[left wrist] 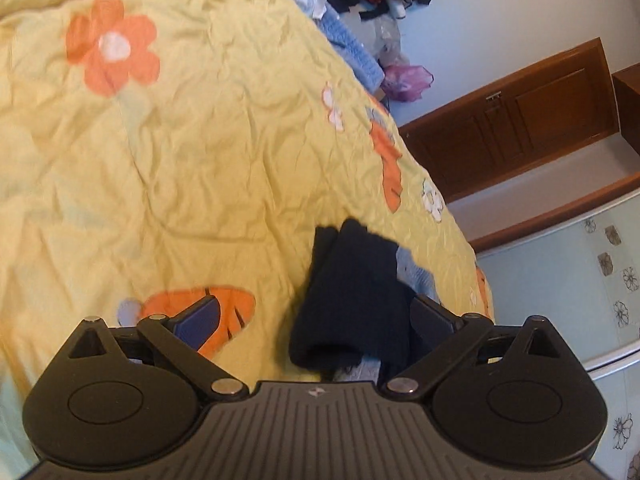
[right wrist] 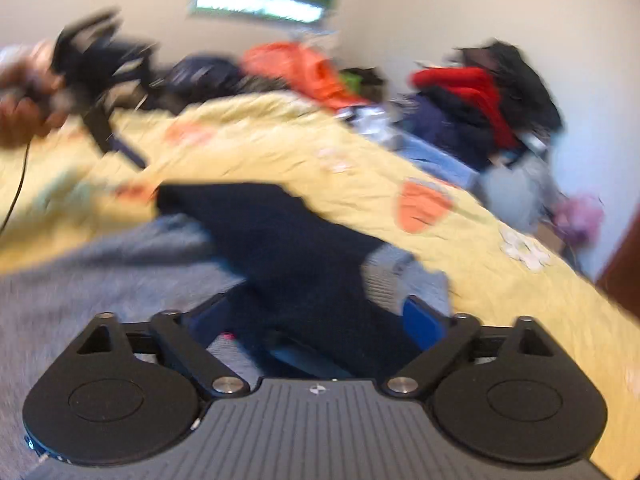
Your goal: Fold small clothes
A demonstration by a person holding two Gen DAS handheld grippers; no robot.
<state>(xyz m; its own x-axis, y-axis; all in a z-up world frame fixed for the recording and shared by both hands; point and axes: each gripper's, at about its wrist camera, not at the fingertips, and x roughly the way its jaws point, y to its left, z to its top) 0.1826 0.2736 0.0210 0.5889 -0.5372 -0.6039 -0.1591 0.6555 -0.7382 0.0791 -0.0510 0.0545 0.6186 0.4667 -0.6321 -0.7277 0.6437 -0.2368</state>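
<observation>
Left wrist view: left gripper [left wrist: 316, 312] angled down over the bed, jaws spread wide, nothing pinched. Dark sock [left wrist: 352, 300] lying loose between the fingers, lower centre of frame, soft knit, folded over itself, tube opening facing the camera, near the right finger [left wrist: 434, 314]. Underneath, crinkled yellow quilt [left wrist: 200, 140] with orange flowers. Wooden door [left wrist: 516, 120] upper right.

Right wrist view, heavily blurred: right gripper [right wrist: 320, 316] tilted down, jaws partway in, dark sock [right wrist: 296, 256] running between them; can't tell whether the pads press it. Grey ribbed cuff [right wrist: 394, 276] just by the blue right finger [right wrist: 424, 322]. Grey fabric [right wrist: 100, 280] lower left. Upper left, hand [right wrist: 24, 100] gripping the other tool. Clothes pile [right wrist: 480, 100] upper right.
</observation>
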